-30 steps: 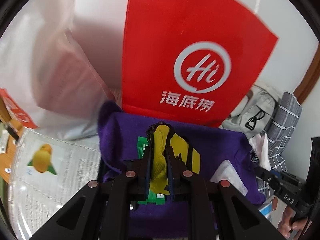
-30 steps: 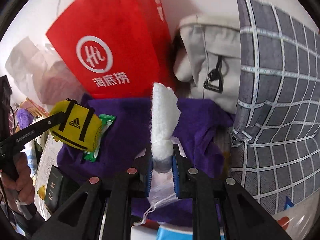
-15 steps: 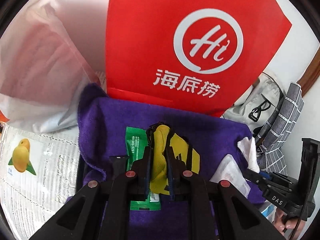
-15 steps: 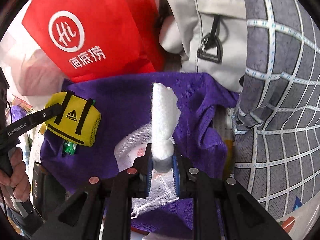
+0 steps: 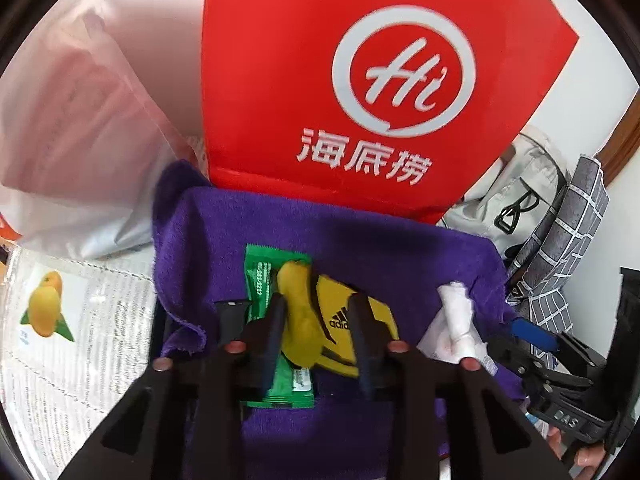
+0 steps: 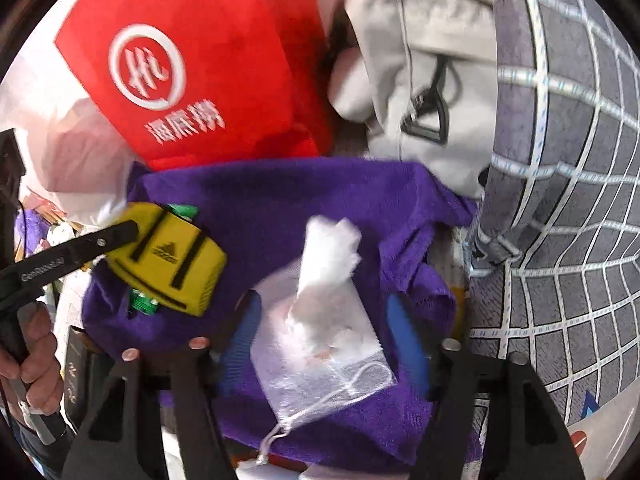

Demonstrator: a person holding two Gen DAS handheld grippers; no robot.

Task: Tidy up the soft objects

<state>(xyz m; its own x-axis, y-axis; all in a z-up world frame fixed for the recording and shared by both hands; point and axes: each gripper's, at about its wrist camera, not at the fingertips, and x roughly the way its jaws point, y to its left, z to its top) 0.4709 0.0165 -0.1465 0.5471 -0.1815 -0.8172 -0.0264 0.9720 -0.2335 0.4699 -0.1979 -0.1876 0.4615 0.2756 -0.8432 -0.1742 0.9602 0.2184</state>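
Note:
A purple towel [image 5: 360, 248] [image 6: 280, 200] is spread in front of me. A small yellow Adidas pouch [image 5: 320, 320] [image 6: 168, 260] lies on it over a green packet [image 5: 260, 276]. My left gripper [image 5: 316, 328] is open with its fingers on either side of the pouch. A white fluffy piece [image 6: 328, 256] [image 5: 456, 312] rests on a white mesh drawstring bag [image 6: 320, 356] on the towel. My right gripper [image 6: 324, 340] is open around them, not gripping.
A red paper bag [image 5: 360, 80] [image 6: 192, 68] stands behind the towel. A pale plastic bag [image 5: 72, 128] is at left, a grey backpack [image 6: 432, 80] and grey checked fabric [image 6: 560, 200] at right. A printed sheet [image 5: 60, 320] lies left.
Both grippers have opened. The left let go of the yellow pouch, now resting on the green packet. The right let go of the white piece, now lying on the mesh bag.

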